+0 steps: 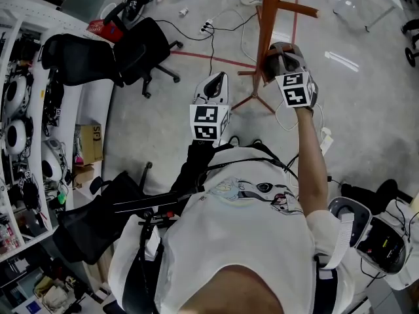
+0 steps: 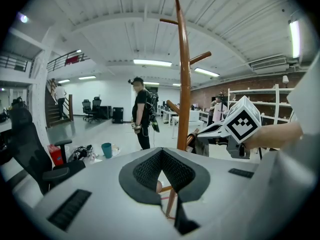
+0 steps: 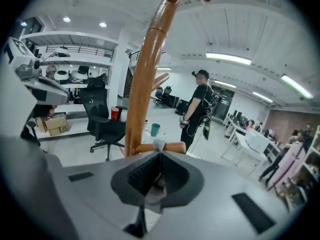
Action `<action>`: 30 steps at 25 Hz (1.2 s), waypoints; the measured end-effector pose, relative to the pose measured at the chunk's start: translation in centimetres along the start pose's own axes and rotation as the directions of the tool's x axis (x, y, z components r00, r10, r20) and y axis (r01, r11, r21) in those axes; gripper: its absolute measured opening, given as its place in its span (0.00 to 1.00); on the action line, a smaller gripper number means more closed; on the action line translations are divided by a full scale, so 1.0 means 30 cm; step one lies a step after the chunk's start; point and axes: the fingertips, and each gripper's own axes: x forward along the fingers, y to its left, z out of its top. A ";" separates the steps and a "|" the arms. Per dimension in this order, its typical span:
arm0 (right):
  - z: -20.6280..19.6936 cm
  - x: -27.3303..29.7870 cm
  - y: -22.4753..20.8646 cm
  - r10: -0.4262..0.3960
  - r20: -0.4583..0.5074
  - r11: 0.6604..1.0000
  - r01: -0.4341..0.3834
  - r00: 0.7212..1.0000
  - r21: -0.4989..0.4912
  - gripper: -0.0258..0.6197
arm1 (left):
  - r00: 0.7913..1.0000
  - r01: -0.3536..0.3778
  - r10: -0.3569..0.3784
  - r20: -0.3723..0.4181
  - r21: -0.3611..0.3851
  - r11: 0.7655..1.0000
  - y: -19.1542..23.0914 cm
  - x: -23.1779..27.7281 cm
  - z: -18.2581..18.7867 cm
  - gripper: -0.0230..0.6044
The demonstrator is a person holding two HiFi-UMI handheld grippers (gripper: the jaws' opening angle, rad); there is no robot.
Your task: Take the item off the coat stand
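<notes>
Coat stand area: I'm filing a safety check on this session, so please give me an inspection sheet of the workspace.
Surface: grey concrete floor with red tape lines.
Job's things: wooden coat stand upright; grey strap looped over one peg.
Clutter: black office chair; cardboard box beside the shelves.
Grippers: right gripper shut on the grey strap at the peg; left gripper shut, empty, away from the stand.
Cables: black cable and power strip on the floor near the stand's feet.
Surroundings: open office; a person stands beyond the stand.
</notes>
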 end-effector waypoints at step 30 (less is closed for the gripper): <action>0.091 -0.617 -0.299 -0.367 0.240 0.923 0.320 0.899 0.214 0.06 | 0.984 0.076 -0.080 0.158 0.025 0.997 -0.089 -0.049 0.203 0.04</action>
